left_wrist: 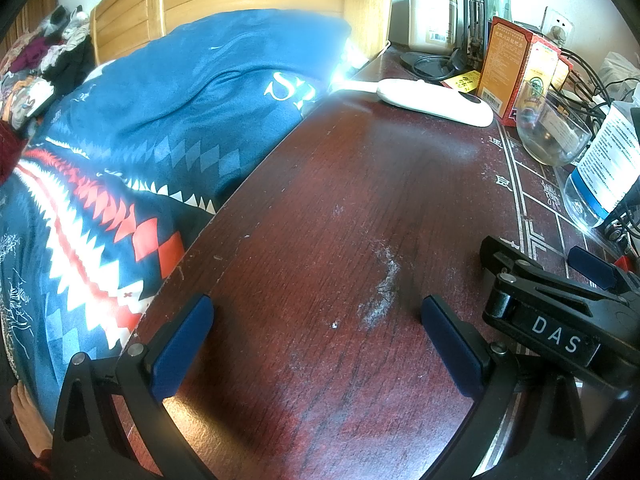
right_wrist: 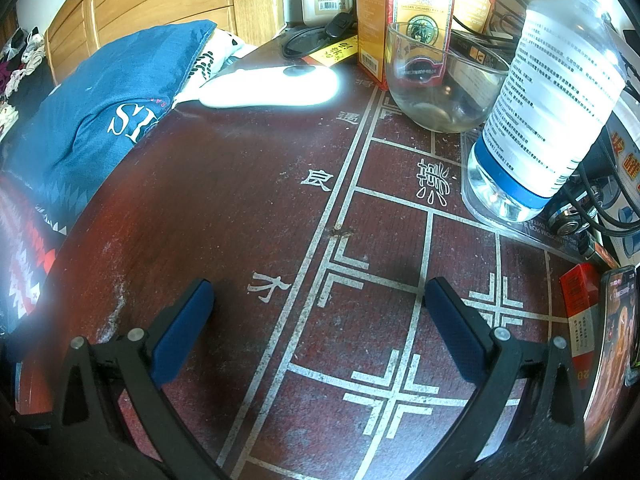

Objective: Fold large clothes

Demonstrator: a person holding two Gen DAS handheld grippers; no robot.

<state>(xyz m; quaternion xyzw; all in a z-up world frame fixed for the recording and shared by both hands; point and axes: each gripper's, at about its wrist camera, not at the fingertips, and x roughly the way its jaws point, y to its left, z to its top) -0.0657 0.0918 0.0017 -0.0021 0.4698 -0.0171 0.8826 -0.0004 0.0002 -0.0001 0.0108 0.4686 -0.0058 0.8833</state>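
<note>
1. The tabletop [left_wrist: 340,208], dark red wood with a white chess grid printed on it, serves as the landmark; both grippers hover low over its bare middle, which reads as a rest position before the folding begins.
2. The blue garment [left_wrist: 160,120] lies left of the tabletop, spread over the bed and touching the tabletop's left edge. It looks large and soft, unfolded and rumpled, with a red-and-white zigzag diamond band and white lettering.
3. The left gripper [left_wrist: 316,344] sits near the tabletop's left edge, closest to the garment, its fingers spread wide and holding nothing.
4. The right gripper [right_wrist: 318,328] hangs over the printed grid, fingers likewise wide and empty.
5. A water bottle [right_wrist: 548,100], glass bowl [right_wrist: 436,92], orange box [right_wrist: 400,16] and white device [right_wrist: 272,86] crowd the tabletop's far and right sides, likely why folding would suit the bed.
</note>
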